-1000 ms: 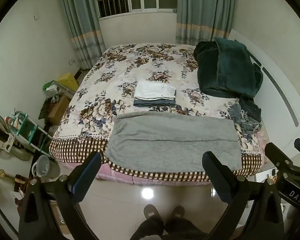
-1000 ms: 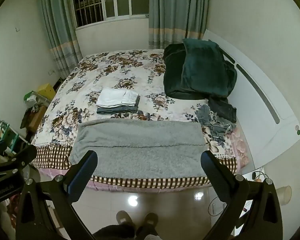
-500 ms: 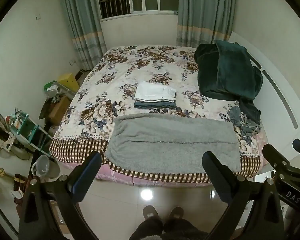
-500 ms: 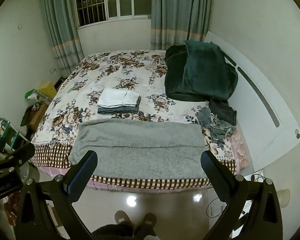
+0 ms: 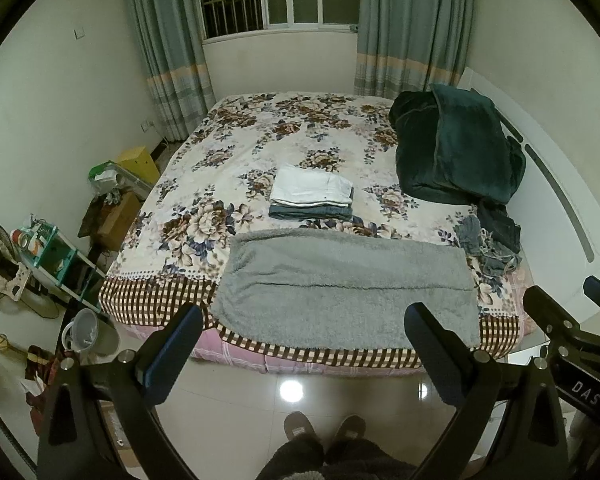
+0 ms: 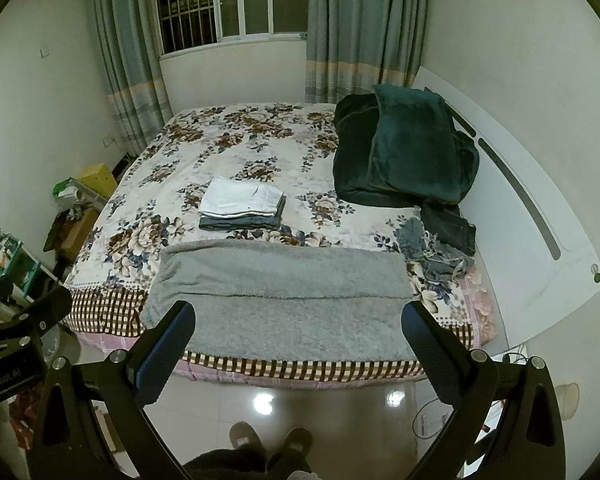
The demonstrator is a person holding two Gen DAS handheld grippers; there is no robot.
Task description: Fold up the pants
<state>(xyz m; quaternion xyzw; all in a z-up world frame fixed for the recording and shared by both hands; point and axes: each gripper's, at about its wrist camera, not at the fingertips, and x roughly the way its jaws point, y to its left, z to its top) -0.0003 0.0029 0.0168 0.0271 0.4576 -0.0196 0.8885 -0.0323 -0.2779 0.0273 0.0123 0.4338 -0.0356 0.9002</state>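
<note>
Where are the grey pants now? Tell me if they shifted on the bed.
No. The grey pants cover the same stretch of checked border, below the folded stack.

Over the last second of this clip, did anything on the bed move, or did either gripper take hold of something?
Nothing was grasped or released. Only the view drifted slightly: the bed sits a little lower in frame. The left gripper and right gripper stay open and empty above the floor; the grey pants, folded stack and dark green blanket lie unchanged.

Bed [image 5: 220, 148]: far-left floral half is left bare. Grey pants [image 5: 348, 288] are spread along its near edge; folded stack [image 5: 312, 196] lies mid-bed; green blanket [image 5: 456, 148] and denim heap [image 5: 488, 240] are piled at its right side.
</note>
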